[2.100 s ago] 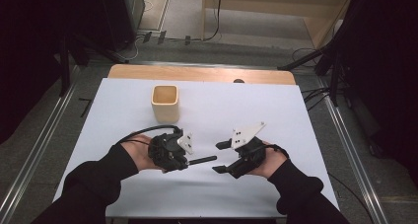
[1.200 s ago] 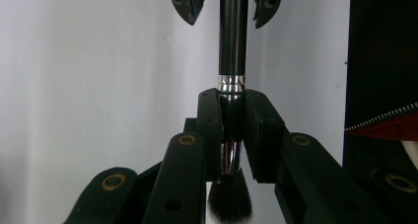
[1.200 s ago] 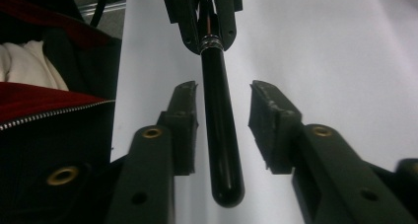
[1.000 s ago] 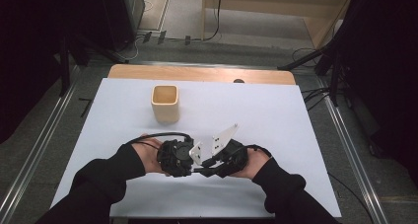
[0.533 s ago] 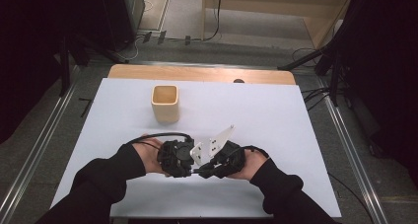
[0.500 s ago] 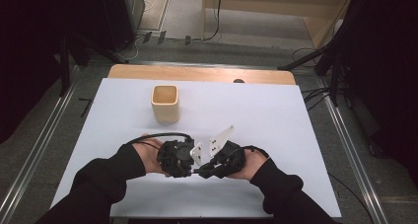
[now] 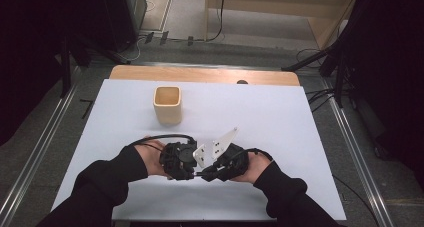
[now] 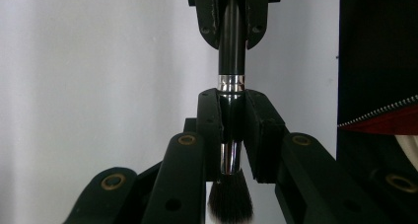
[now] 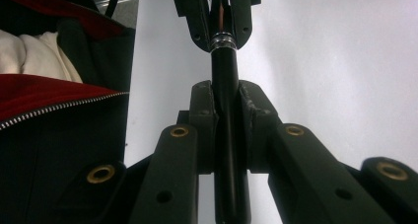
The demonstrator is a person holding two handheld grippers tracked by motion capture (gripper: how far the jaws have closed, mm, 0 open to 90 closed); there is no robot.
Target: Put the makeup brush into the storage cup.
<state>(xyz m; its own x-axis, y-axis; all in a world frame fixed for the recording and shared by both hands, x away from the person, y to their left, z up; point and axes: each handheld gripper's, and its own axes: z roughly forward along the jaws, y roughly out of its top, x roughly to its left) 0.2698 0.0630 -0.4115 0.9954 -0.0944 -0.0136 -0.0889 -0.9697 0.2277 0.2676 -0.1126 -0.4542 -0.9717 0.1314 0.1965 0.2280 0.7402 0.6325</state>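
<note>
Gripping from both ends, the makeup brush (image 8: 231, 61) is clamped by the left gripper (image 8: 231, 130) and right gripper (image 9: 226, 130) fingers above the counter (image 7: 300, 117); a handover seems underway, one release needed next.

A lab or test room: metal floor rails (image 7: 40, 152) flank a white-covered counter (image 7: 280, 112), cables (image 7: 220, 17) trail across the grey floor, dark equipment stands around.
</note>
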